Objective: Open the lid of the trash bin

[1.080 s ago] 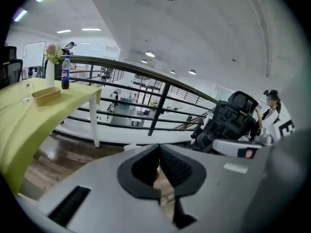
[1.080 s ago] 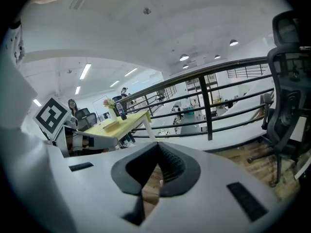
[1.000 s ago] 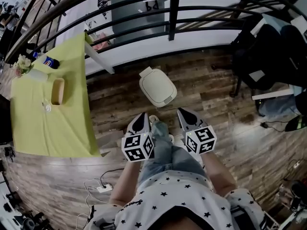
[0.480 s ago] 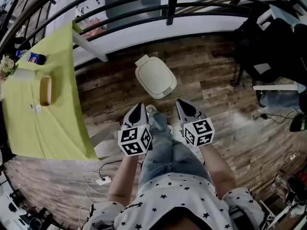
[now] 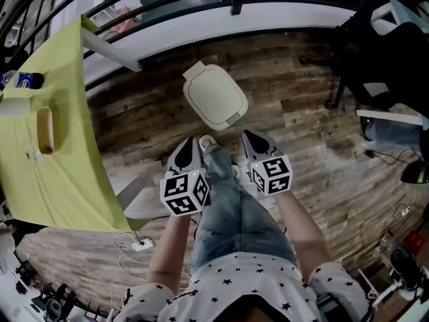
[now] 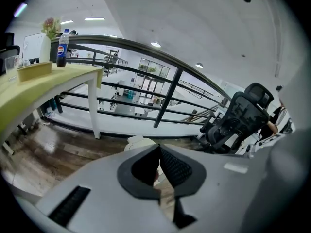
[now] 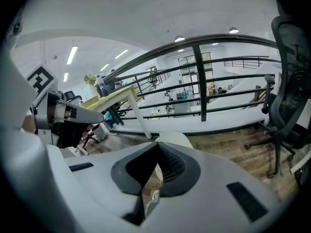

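You hold both grippers low in the middle of the head view, one on each side of your leg. Your left gripper (image 5: 190, 145) has its jaws pressed together with nothing between them. Your right gripper (image 5: 251, 138) is likewise closed and empty. The trash bin (image 5: 228, 115) stands on the wooden floor (image 5: 301, 113) just above them in the frame. Its lid (image 5: 212, 94) is down, and neither gripper touches it. A yellow-green table (image 5: 60, 166) fills the left edge.

We get bright, even indoor light from ceiling strips (image 7: 73, 55), upper left of right gripper view; strong fisheye bend w/ dark corners.
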A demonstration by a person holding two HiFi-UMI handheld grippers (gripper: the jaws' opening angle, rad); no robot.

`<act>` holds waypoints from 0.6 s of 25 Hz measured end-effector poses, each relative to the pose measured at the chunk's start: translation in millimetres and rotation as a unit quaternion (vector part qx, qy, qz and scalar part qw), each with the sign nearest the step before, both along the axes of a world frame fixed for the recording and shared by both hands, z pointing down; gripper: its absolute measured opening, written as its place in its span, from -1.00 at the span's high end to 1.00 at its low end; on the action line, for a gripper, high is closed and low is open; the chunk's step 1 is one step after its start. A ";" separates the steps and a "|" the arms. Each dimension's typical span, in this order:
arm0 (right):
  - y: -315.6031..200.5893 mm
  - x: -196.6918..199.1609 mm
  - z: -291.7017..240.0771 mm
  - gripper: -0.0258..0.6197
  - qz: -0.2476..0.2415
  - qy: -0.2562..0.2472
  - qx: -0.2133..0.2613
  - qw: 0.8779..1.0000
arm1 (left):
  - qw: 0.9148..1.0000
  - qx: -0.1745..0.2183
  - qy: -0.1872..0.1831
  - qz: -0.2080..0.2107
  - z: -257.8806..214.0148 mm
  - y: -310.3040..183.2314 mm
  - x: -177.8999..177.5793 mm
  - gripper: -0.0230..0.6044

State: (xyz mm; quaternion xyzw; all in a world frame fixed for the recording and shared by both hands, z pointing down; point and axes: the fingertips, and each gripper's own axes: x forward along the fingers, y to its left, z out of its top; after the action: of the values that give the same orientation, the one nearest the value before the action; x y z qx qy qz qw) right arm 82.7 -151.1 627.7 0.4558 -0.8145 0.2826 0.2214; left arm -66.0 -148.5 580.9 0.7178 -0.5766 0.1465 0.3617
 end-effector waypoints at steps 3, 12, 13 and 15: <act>-5.3 -0.8 26.0 0.94 0.003 0.007 -0.014 1.000 | 1.000 -0.003 -0.004 -0.001 14.5 -7.8 -3.0 0.89; -18.5 2.3 95.6 0.94 0.009 0.035 -0.041 0.999 | 1.000 -0.024 0.003 -0.009 57.9 -20.3 -7.5 0.89; -20.0 2.1 102.6 0.94 0.009 0.037 -0.045 0.998 | 1.000 -0.026 0.004 -0.010 62.0 -21.5 -8.3 0.89; -22.7 1.1 116.9 0.94 0.009 0.042 -0.054 0.998 | 0.999 -0.029 0.006 -0.011 69.8 -24.5 -9.5 0.89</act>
State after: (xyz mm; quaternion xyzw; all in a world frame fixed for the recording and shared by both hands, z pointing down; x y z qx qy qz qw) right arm 83.8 -173.8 744.6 0.4619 -0.7842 0.3086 0.2766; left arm -75.6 -173.0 650.7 0.7012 -0.5780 0.1546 0.3877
